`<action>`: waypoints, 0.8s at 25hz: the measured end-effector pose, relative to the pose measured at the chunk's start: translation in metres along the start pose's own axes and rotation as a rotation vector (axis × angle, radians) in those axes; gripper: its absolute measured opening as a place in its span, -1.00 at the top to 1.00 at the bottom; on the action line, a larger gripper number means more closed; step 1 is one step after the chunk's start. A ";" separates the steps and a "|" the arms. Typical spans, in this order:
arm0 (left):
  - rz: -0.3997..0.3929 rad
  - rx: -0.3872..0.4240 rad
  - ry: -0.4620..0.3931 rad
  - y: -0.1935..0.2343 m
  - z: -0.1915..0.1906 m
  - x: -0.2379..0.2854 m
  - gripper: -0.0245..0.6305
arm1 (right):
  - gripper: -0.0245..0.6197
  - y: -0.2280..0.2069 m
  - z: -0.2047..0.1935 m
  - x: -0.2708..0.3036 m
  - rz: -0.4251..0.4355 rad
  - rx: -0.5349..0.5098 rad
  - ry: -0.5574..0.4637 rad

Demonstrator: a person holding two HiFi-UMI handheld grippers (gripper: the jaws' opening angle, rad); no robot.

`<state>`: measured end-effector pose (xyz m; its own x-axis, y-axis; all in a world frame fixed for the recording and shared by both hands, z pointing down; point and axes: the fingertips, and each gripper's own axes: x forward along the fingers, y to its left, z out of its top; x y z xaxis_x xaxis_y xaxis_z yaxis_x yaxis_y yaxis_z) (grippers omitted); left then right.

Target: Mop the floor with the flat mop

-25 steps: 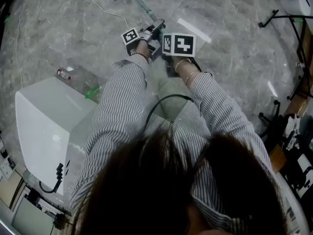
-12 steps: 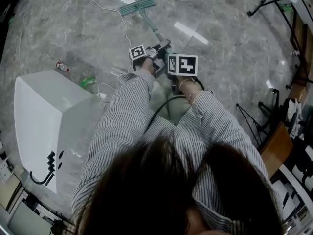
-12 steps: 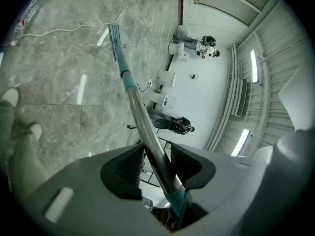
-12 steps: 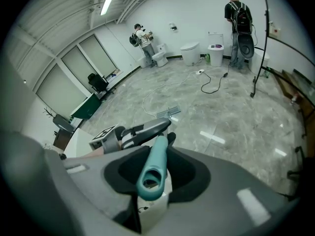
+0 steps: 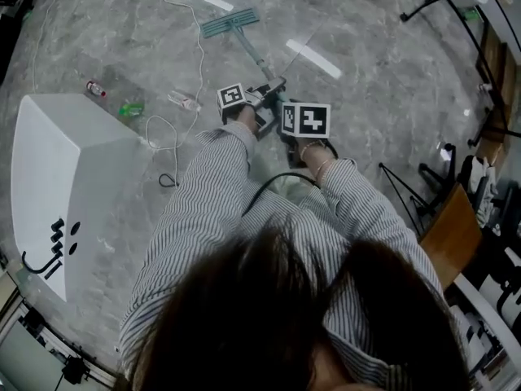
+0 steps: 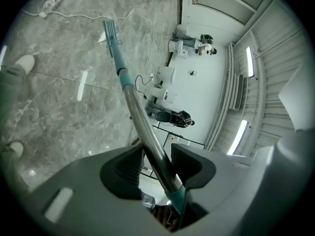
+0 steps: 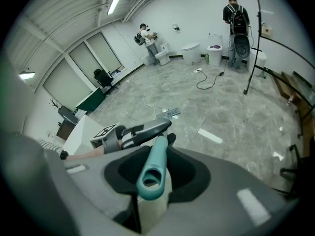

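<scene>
Between the fingers of the right gripper [image 7: 152,163], pinched, sits the teal tip of the silver metal mop handle [image 6: 133,102]; the left gripper [image 6: 156,161] clamps its fingers on it just beyond. Its long axis runs ahead to the teal flat mop head [image 5: 230,21] on the grey marble floor [image 5: 366,96].

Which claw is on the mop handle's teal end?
The right claw, clamped on the teal grip; the left claw grips the metal shaft further down.

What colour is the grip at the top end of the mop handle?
Teal; the grip shows best in the right gripper view.
</scene>
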<state>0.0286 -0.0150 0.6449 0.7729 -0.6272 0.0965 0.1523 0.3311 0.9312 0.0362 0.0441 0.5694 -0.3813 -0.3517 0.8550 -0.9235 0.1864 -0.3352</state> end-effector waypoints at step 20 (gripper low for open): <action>0.003 -0.054 0.033 0.096 -0.250 -0.036 0.39 | 0.57 -0.085 -0.211 -0.138 0.048 -0.079 0.036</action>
<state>0.1693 0.2162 0.6431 0.7930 -0.6030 0.0871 0.1822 0.3710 0.9106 0.1757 0.2701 0.5637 -0.4218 -0.3073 0.8530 -0.8976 0.2745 -0.3450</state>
